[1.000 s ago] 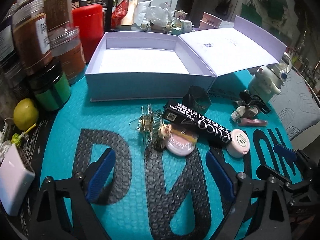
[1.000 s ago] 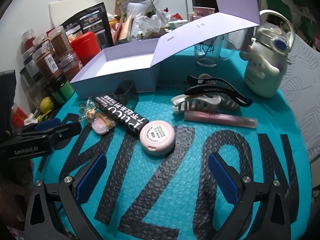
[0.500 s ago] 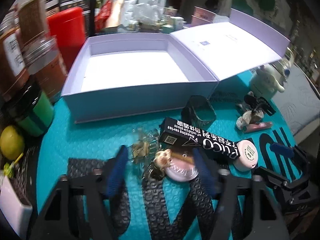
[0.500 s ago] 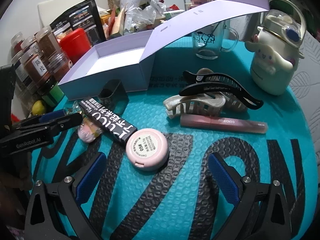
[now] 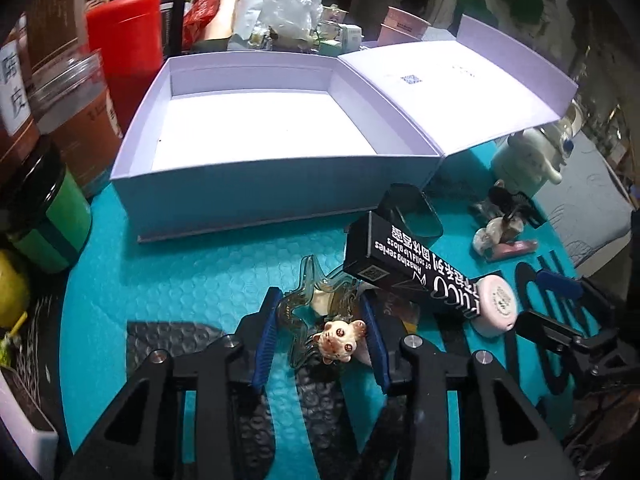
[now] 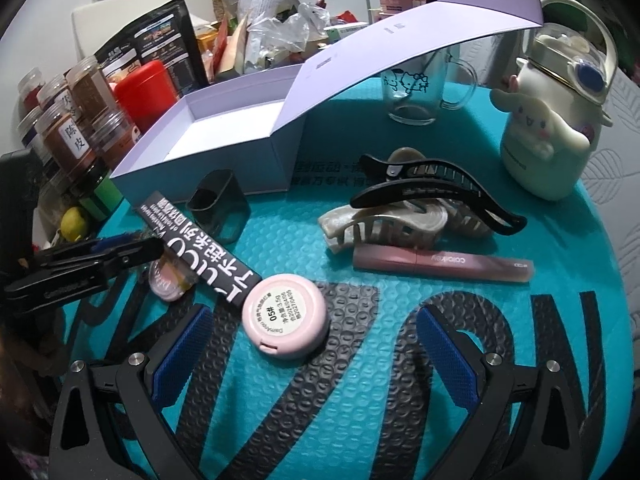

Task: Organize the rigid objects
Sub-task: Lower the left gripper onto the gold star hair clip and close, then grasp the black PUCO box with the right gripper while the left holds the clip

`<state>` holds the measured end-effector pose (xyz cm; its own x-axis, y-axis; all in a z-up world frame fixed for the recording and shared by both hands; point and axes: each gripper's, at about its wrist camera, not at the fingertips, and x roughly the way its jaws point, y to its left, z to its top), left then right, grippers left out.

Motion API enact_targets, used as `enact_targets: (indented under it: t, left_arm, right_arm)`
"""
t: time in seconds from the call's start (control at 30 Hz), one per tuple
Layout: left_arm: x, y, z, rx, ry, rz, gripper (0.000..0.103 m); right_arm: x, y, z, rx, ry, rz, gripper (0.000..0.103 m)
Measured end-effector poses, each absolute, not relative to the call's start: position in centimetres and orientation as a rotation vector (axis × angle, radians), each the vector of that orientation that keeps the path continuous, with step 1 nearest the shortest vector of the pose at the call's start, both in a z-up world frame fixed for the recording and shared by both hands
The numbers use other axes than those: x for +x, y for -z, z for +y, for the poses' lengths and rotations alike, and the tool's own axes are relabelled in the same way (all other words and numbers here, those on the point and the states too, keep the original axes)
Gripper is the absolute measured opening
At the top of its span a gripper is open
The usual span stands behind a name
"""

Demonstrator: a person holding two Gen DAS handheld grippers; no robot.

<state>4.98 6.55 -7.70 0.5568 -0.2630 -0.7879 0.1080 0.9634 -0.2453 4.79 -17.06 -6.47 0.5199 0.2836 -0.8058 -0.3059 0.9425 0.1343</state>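
An open lavender box (image 5: pixel 272 184) stands empty at the back of the teal mat, also in the right wrist view (image 6: pixel 216 160). My left gripper (image 5: pixel 320 320) has its jaws closing around a clear hair claw with a small bear charm (image 5: pixel 338 340); I cannot tell if the pads touch it. A black lip-gloss carton (image 5: pixel 412 264) and a pink round compact (image 5: pixel 496 306) lie just right of it. My right gripper (image 6: pixel 316 340) is open, low over the mat, with the pink compact (image 6: pixel 286 316) between its fingers. Black (image 6: pixel 436 188) and beige (image 6: pixel 384 224) hair claws and a pink lip tube (image 6: pixel 440 266) lie beyond.
Spice jars (image 5: pixel 76 120), a red canister (image 5: pixel 124 36) and a green jar (image 5: pixel 52 216) line the left edge. A black square holder (image 6: pixel 220 204) stands by the box. A white character bottle (image 6: pixel 548 136) and a glass mug (image 6: pixel 424 88) stand at the back right.
My left gripper has moved forward and narrowed its jaws around the clear bear hair claw. My right gripper has edged forward toward the pink compact and stays open.
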Motion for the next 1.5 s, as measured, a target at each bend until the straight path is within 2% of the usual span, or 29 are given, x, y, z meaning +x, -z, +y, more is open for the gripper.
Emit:
enact_targets:
  t: [0.37,0.57,0.7,0.77,0.87,1.03,1.2,1.27,1.5]
  left_arm:
    - [2.3,7.3,8.5,-0.232,0.140,0.963,0.039]
    - [0.7,7.3,9.5,-0.270,0.101,0.944,0.039]
    - [0.0,7.2,10.1,-0.294,0.073,0.935,0.039]
    - [-0.1,7.1,10.3,-0.301,0.072,0.934,0.039]
    - [-0.3,7.0,10.5,-0.287,0.054,0.930,0.039]
    - [-0.5,7.0,10.7,-0.283,0.041,0.926,0.039]
    - [-0.2,7.3,10.1,-0.263,0.050,0.931,0.039]
    - [-0.1,7.2,10.1,-0.266,0.057,0.930,0.039]
    - [-0.8,6.6,10.3,-0.271,0.043,0.907,0.039]
  right_arm:
    - [4.5,6.5,-16.6,-0.013,-0.421,0.957,0.103]
    - [4.7,5.5,-12.2,-0.164,-0.563,0.868,0.103]
    - [5.7,5.4,-9.6,-0.171,-0.679,0.869,0.091]
    - [6.3,5.9,-8.5,-0.180,-0.720,0.888,0.089]
    - [7.1,6.9,-7.1,-0.200,-0.745,0.940,0.077]
    - [7.9,7.9,-7.0,-0.163,-0.797,1.009,0.074]
    - [7.6,8.2,-6.8,-0.197,-0.815,1.038,0.030]
    - [7.3,7.9,-6.9,-0.193,-0.798,1.020,0.025]
    - [6.3,6.8,-7.7,-0.158,-0.771,0.977,0.025]
